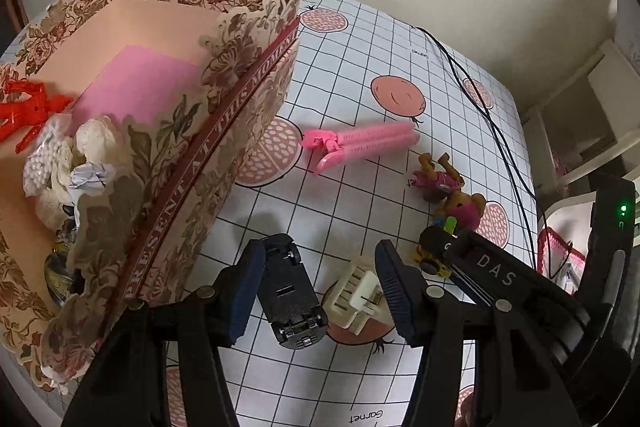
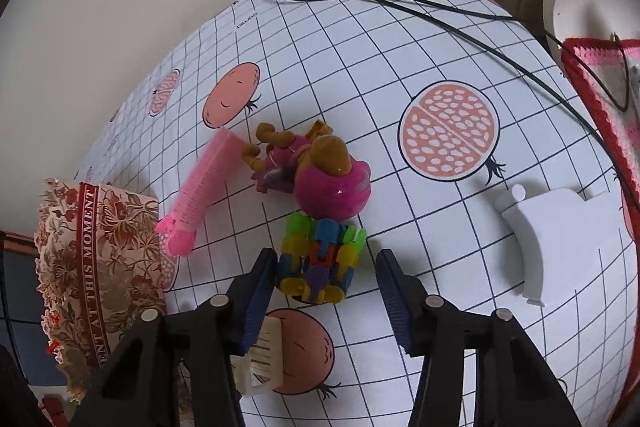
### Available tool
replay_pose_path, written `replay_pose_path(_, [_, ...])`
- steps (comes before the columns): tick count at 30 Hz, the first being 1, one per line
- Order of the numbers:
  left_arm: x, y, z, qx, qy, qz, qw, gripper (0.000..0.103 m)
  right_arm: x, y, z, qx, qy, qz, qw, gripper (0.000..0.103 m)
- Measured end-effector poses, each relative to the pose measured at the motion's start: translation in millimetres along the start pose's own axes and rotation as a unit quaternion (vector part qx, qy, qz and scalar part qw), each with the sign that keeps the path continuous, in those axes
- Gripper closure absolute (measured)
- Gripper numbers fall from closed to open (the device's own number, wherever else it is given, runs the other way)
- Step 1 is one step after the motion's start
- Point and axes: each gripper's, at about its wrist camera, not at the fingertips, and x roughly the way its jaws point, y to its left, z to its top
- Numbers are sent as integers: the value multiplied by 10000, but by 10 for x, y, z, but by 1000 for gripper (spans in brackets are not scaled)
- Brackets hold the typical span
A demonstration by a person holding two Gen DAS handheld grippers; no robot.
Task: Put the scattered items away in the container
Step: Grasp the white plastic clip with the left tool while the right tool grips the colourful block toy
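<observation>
Straddling black toy car, left tongs apart

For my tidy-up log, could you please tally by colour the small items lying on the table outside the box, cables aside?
Pink: 2 (clip, toy figure)
Black: 1 (toy car)
White: 2 (plug, curved piece)
Multicoloured: 1 (block toy)
Total: 6

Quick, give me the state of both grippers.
Left gripper: open around an upturned black toy car, not gripping.
Right gripper: open around a multicoloured plastic block toy.
</observation>
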Motion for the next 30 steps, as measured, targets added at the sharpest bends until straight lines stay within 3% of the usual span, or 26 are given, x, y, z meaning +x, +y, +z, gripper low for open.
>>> replay_pose_path(7, [35, -30, -26, 21, 100, -141, 9998, 45, 6, -85, 29, -5, 80, 191, 9998, 56])
replay_pose_path(16, [58, -98, -65, 129, 205, -205, 9995, 45, -94, -116, 56, -240, -31, -266, 9994, 57])
replay_pose_path(30, [211, -267, -185, 513, 465, -168, 9975, 45, -130, -236, 64, -301, 8, -561, 9980, 57])
